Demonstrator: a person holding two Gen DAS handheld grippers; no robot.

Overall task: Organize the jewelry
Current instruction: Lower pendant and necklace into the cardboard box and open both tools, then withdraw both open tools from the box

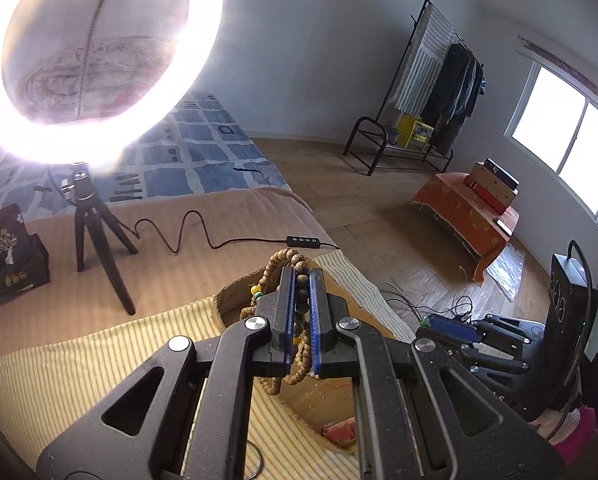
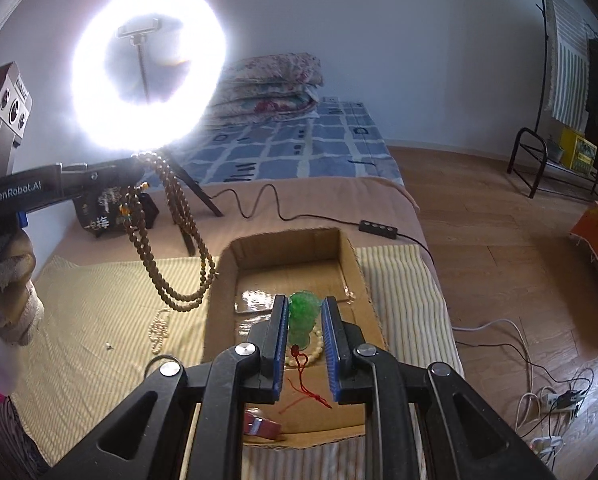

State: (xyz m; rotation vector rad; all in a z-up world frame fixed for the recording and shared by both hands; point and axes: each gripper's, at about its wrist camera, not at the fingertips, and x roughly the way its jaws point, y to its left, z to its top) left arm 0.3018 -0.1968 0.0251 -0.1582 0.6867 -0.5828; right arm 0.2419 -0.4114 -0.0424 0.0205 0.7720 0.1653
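On my left I count one brown bead necklace (image 2: 179, 236), pinched between the pressed-together jaws of my left gripper (image 1: 301, 280); in the right view it hangs in long loops from that gripper, held level above the striped cloth (image 2: 91, 304), just left of the box (image 2: 351, 256). One pale bead strand (image 2: 159, 330) lies on the cloth below it, near a metal ring (image 2: 157, 360) at the cloth's front. One ring light (image 2: 147, 64) stands on its tripod behind. I see one open cardboard box, holding one green bead bracelet (image 2: 304, 314), a cream bead strand (image 2: 313, 350), a red cord (image 2: 305, 384) and one red item (image 2: 261, 426). My right gripper (image 2: 305, 318) hovers over the box, tilted down, jaws slightly spread around the bracelet; whether they touch it I cannot tell.
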